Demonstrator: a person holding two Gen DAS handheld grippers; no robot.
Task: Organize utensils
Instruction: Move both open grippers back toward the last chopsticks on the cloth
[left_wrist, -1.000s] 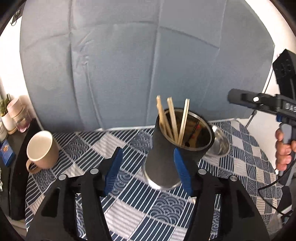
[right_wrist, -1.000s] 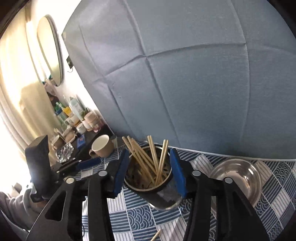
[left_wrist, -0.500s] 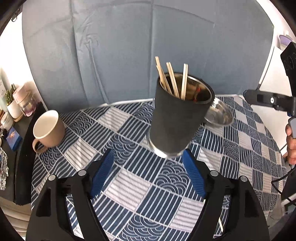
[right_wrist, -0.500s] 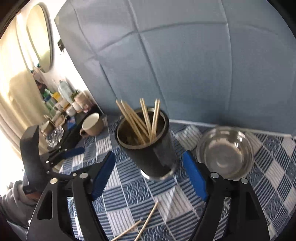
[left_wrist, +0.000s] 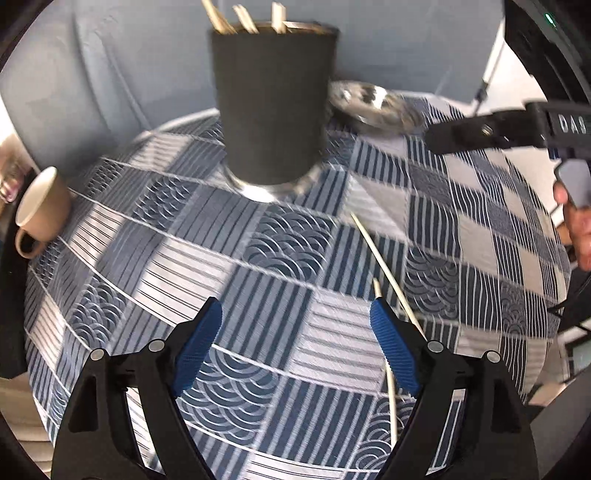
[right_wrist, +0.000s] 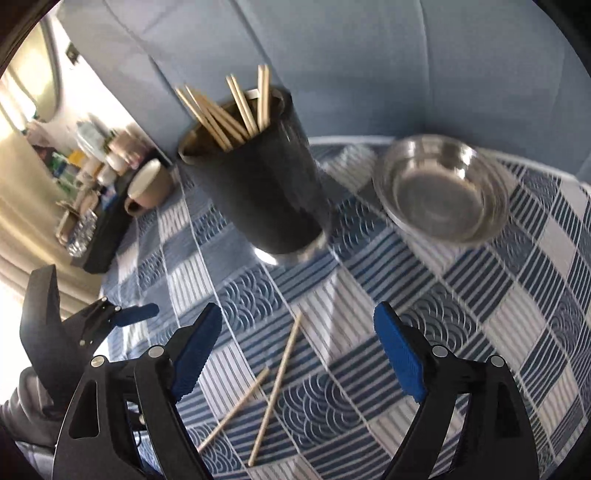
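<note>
Two loose chopsticks (right_wrist: 275, 391) now lie on the table (right_wrist: 480, 314) just ahead of the right tool (right_wrist: 299, 347) and beside the left tool (left_wrist: 295, 332), whose empty jaws have just been opening wide while dropping from the holder (right_wrist: 255, 184), ready to pick

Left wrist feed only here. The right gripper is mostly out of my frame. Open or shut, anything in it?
Observer: The right gripper is open. Its jaws have just been opening and nothing sits between the pads.
Operator: The round shiny steel bowl is edge-on for me. Anything inside?
Observer: It looks empty; the right wrist view sees straight into it.
Operator: The two loose wooden chopsticks are half hidden on my side. Crossed?
Observer: No. They lie side by side on the blue patterned tablecloth, uncrossed, below the gap between the right gripper's jaws.
</note>
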